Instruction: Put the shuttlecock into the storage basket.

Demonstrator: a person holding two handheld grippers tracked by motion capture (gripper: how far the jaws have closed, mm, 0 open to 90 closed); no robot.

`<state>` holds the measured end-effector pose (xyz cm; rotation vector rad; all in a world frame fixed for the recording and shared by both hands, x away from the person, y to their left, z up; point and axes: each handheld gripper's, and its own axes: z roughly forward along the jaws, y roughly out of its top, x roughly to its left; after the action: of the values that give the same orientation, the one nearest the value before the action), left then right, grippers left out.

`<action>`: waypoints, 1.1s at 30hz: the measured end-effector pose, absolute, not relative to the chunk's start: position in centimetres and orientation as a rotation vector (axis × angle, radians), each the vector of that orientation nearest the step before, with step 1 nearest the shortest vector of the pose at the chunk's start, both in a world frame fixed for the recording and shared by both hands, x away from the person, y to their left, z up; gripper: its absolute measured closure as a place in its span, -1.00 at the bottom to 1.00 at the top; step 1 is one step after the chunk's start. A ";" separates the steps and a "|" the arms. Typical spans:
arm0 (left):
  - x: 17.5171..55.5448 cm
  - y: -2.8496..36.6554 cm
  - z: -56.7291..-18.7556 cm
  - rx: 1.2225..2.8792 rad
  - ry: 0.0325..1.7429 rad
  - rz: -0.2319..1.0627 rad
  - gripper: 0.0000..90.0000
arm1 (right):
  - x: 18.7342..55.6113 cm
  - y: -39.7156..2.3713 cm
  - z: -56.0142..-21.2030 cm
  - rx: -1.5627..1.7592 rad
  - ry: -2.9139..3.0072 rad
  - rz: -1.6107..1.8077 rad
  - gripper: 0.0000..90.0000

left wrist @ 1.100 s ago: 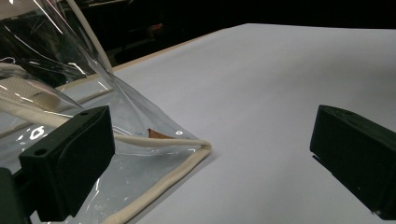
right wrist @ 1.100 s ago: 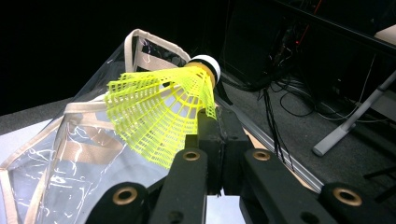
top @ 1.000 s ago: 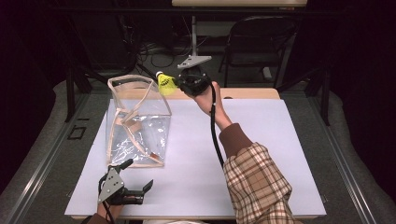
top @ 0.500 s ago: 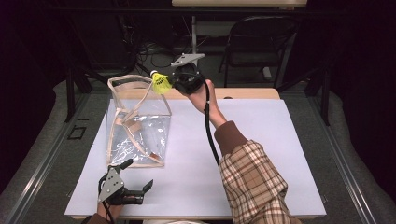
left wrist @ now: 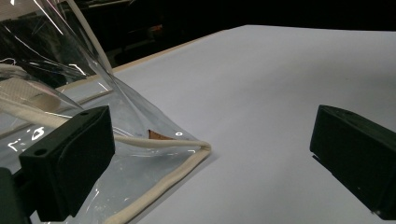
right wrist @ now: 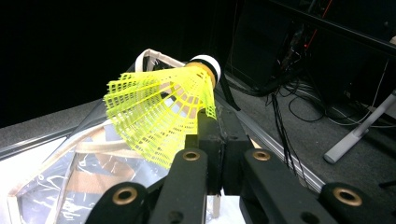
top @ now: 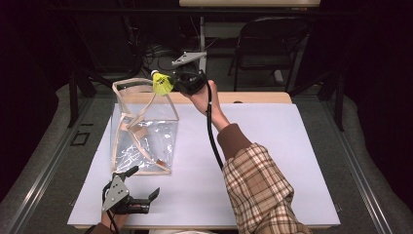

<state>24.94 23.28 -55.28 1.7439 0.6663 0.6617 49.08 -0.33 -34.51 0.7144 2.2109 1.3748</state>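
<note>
A clear plastic bag (top: 146, 139) with cream piping stands open on the white tabletop (top: 282, 156) at the left. My right gripper (top: 171, 83) is shut on a yellow shuttlecock (top: 162, 84), held in the air over the far rim of the bag's mouth. In the right gripper view the jaws pinch the mesh skirt of the shuttlecock (right wrist: 156, 116), whose white-capped cork points away; the bag (right wrist: 70, 186) lies below. My left gripper (top: 148, 197) rests near the table's front edge, open. In the left gripper view the bag's near corner (left wrist: 187, 151) lies between its wide-apart jaws, untouched.
A plaid sleeve (top: 260, 190) reaches across the table's middle, with the black cable (top: 210, 131) trailing along the forearm. Behind the table stand a dark folding chair (top: 272, 44) and floor cables (right wrist: 299, 102). A wooden strip (top: 253, 97) edges the table's far side.
My right gripper has carried the shuttlecock leftward and slightly up, from beside the bag's far corner to over its rim. The left gripper has stayed put.
</note>
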 end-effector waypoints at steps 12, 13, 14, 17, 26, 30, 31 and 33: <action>24.9 23.3 -55.3 1.743 0.666 0.662 -1.00 | 49.6 1.6 -34.5 0.729 2.219 1.380 1.00; 24.9 23.3 -55.3 1.743 0.666 0.662 -1.00 | 49.7 1.8 -34.6 0.728 2.222 1.379 1.00; 24.9 23.3 -55.3 1.743 0.667 0.662 -1.00 | 49.7 2.0 -34.6 0.730 2.224 1.379 1.00; 24.9 23.3 -55.3 1.742 0.668 0.661 -1.00 | 49.8 2.4 -34.6 0.733 2.226 1.375 1.00; 24.9 23.3 -55.3 1.741 0.668 0.661 -1.00 | 50.2 3.6 -35.1 0.742 2.243 1.360 1.00; 24.9 23.4 -55.3 1.740 0.667 0.660 -1.00 | 50.3 4.1 -35.3 0.745 2.249 1.357 1.00; 24.9 23.4 -55.3 1.740 0.667 0.660 -1.00 | 50.3 4.2 -35.4 0.744 2.255 1.352 1.00; 24.9 23.4 -55.3 1.740 0.667 0.659 -1.00 | 50.3 4.4 -35.4 0.748 2.256 1.351 1.00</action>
<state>24.93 23.37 -55.26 1.7402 0.6675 0.6592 50.33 4.42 -35.44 0.7482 2.2558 1.3507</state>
